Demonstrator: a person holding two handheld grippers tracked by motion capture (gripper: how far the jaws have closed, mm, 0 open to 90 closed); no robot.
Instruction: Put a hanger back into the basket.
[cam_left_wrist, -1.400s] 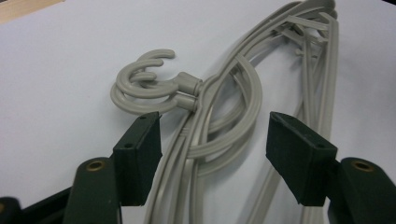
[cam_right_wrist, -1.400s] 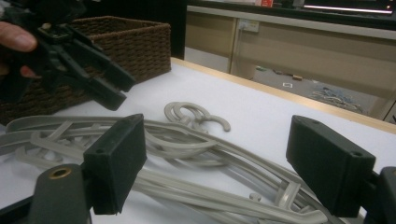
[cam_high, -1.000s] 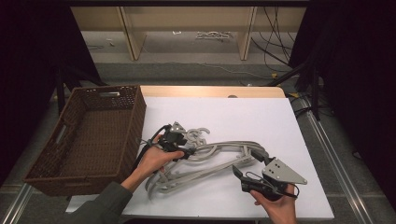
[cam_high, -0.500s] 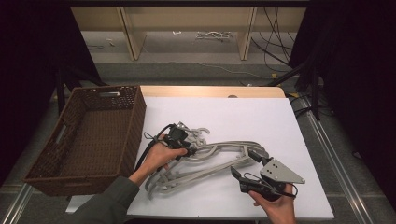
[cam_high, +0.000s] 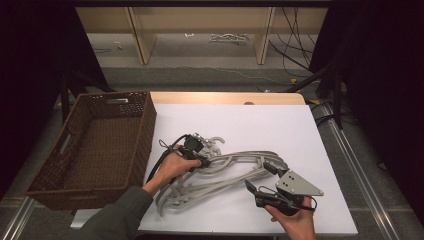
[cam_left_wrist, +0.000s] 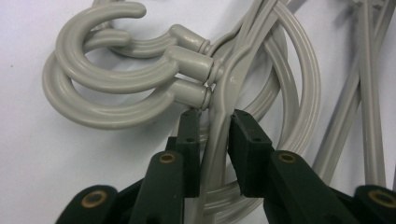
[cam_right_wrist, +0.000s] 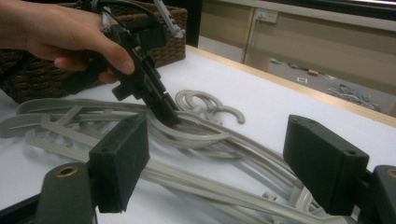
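Observation:
Several grey plastic hangers (cam_high: 227, 186) lie tangled on the white table (cam_high: 260, 125), their hooks (cam_left_wrist: 107, 74) bunched together. My left gripper (cam_high: 207, 162) points down at the hanger necks just below the hooks. In the left gripper view its jaws have just been closing and straddle one hanger neck (cam_left_wrist: 218, 116). The right pad (cam_left_wrist: 245, 140) is against the neck, while a thin gap shows at the left pad. My right gripper (cam_high: 257, 176) rests near the front of the table, open wide, with the hanger arms (cam_right_wrist: 196, 140) beyond its pads and nothing between them.
A dark brown wicker basket (cam_high: 145, 130) stands at the table's left side, empty. The table's wooden far edge (cam_high: 225, 97) lies beyond the white sheet. Shelving and loose cables sit on the floor behind.
My left hand has slid a little to the right and down onto the hanger necks, and its jaws have narrowed. The right gripper has stayed put.

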